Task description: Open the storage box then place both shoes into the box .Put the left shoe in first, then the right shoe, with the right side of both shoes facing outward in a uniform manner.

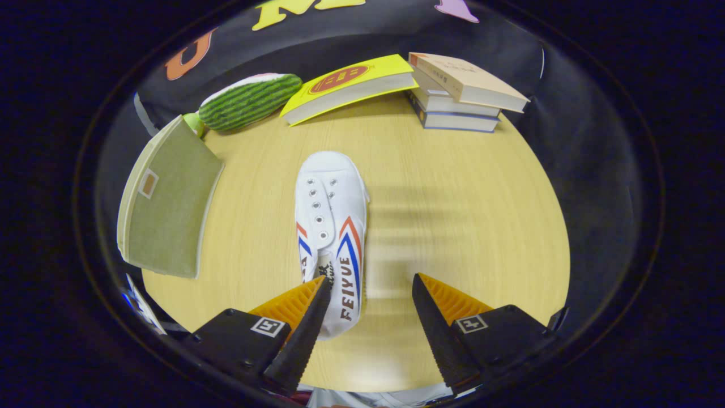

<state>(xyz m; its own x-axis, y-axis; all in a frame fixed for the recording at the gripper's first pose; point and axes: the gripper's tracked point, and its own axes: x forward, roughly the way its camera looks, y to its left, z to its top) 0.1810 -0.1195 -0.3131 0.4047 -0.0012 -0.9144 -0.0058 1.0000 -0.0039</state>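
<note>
Right now my gripper (371,294) has its fingers spread wide apart, and they hold nothing. One white shoe (331,238) lies flat on the wooden table (453,215), toe pointing away from me. Its heel end sits by my left finger, partly tucked behind the tip, and my right finger hangs over bare table beside it. So the shoe is not yet between my fingers.

Off to my left stands the green storage box (167,209). I see a flat cloth side of it with a small tag, and I cannot tell if it is open or closed. I see just this one shoe, and I cannot tell for sure if it is the left one or the right one.

I think I am at the picking-up step. Next I need to slide a little to the left so the heel sits between both fingers, then squeeze.

Far back lie a striped watermelon toy (249,102), a yellow book (351,85) and a stack of books (461,93). I should keep away from them.
</note>
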